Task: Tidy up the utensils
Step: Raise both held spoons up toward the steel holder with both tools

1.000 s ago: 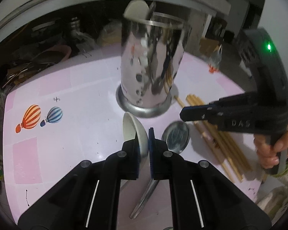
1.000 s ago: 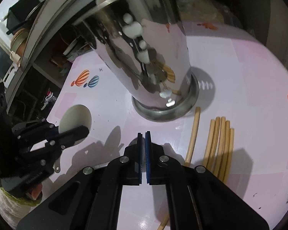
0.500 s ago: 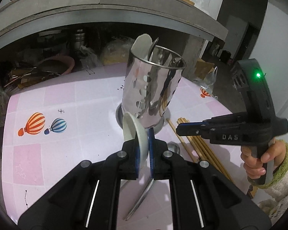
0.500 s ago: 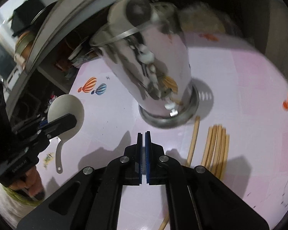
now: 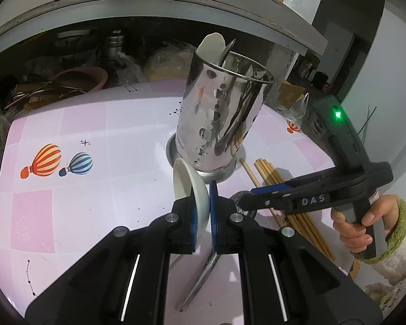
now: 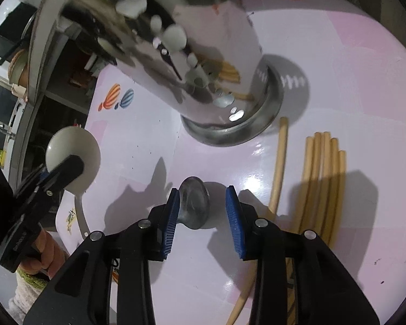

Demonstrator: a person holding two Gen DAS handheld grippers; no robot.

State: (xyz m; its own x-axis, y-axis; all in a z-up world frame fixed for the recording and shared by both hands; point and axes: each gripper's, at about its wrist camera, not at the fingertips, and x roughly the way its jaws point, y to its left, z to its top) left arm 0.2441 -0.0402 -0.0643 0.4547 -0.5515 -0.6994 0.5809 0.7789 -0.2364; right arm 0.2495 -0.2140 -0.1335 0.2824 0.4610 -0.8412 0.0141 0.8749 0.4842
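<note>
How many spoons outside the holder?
2: white spoon clamped in left gripper; metal spoon on the table between right gripper's jaws, which have just been opening. None seems hidden.

Both tongs: matte black plastic frames, round silver screw heads at the pivots, a thin white stripe down each arm. Left tongs [image 5: 201, 211] and right tongs [image 6: 203, 216] carry ribbed blue pads. Right unit's side reads "DAS" in white raised letters, with a green indicator light (lit). Right hand [image 5: 362, 224]: fuzzy cream sleeve, green knitted cuff.
</note>
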